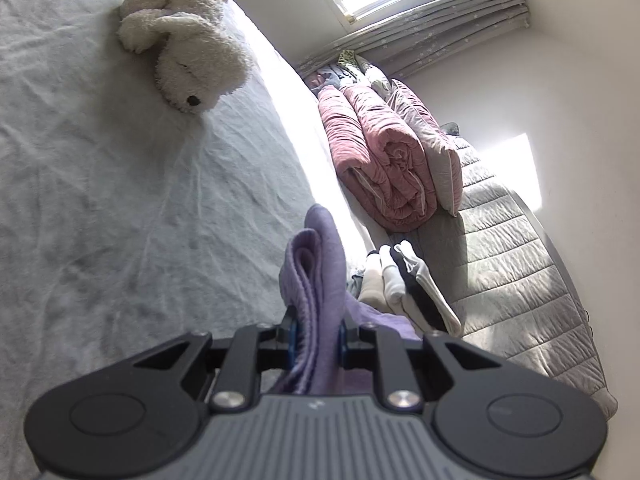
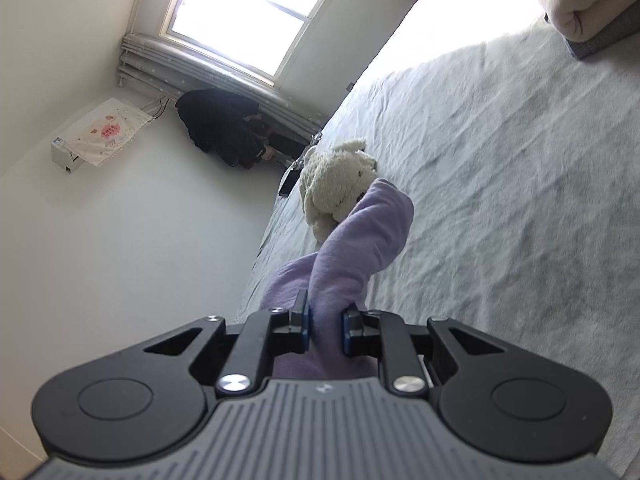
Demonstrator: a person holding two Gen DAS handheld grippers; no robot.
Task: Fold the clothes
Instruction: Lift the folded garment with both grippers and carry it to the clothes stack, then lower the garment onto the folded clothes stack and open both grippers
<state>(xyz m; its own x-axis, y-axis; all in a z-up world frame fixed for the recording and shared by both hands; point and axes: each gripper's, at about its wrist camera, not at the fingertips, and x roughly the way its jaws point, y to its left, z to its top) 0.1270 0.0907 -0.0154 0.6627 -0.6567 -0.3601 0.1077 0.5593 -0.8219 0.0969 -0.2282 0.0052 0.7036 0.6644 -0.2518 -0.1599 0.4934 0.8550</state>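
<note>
A lilac garment (image 1: 316, 264) is bunched in thick folds between the pads of my left gripper (image 1: 316, 332), which is shut on it above the white bedsheet (image 1: 100, 200). In the right wrist view the same lilac garment (image 2: 360, 240) rises out of my right gripper (image 2: 325, 328), whose blue-edged pads press on a thick fold of it. The cloth's free end curls forward past the fingers. Both grippers hold the garment off the bed; the rest of it hangs below, hidden by the gripper bodies.
A cream plush dog (image 1: 188, 44) lies on the sheet, also the plush dog (image 2: 340, 184). A rolled pink quilt (image 1: 380, 152), a pillow and a stack of folded clothes (image 1: 408, 288) sit on a grey quilted mat (image 1: 520, 272). A dark garment pile (image 2: 224, 128) lies under the window.
</note>
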